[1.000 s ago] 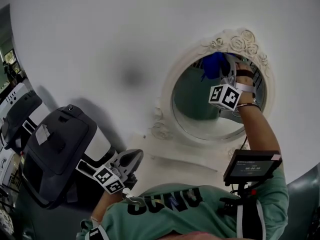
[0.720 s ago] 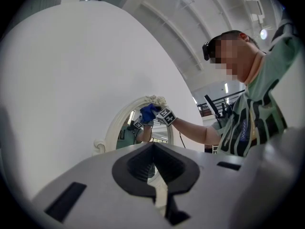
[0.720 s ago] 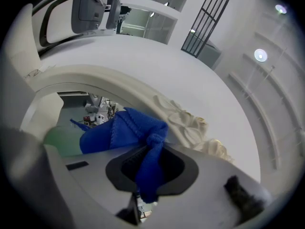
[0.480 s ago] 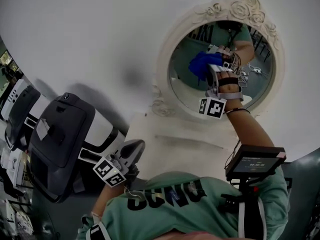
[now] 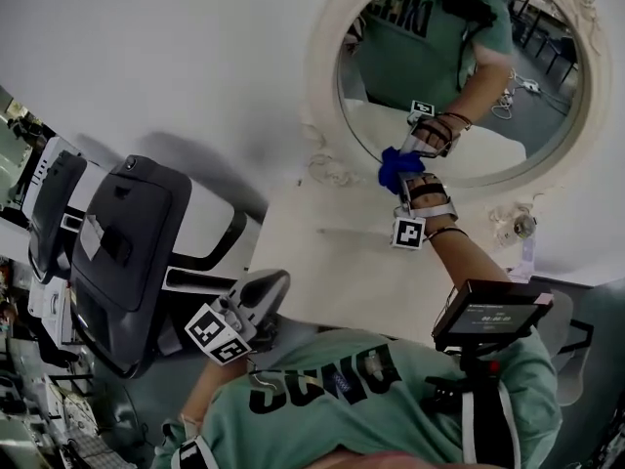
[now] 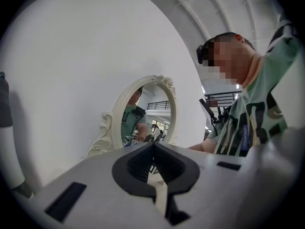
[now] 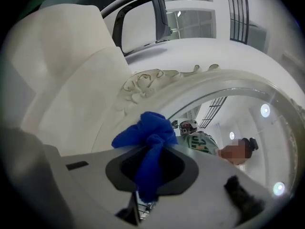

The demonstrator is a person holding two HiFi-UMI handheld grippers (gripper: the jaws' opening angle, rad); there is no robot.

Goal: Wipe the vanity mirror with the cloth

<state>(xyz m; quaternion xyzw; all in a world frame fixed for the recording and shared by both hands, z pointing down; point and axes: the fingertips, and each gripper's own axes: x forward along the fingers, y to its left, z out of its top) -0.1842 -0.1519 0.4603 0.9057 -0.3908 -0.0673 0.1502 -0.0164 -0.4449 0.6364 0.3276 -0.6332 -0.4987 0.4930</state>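
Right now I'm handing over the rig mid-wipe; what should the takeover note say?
Right gripper: shut on the blue cloth, bunched at its tips.
Left gripper: shut, empty, held low, away from the vanity mirror.
Cloth: at the mirror's lower-left edge in the head view, just inside its rim, seemingly touching the glass.
Done: how much glass is wiped cannot be told.
Left: wipe across the remaining glass.
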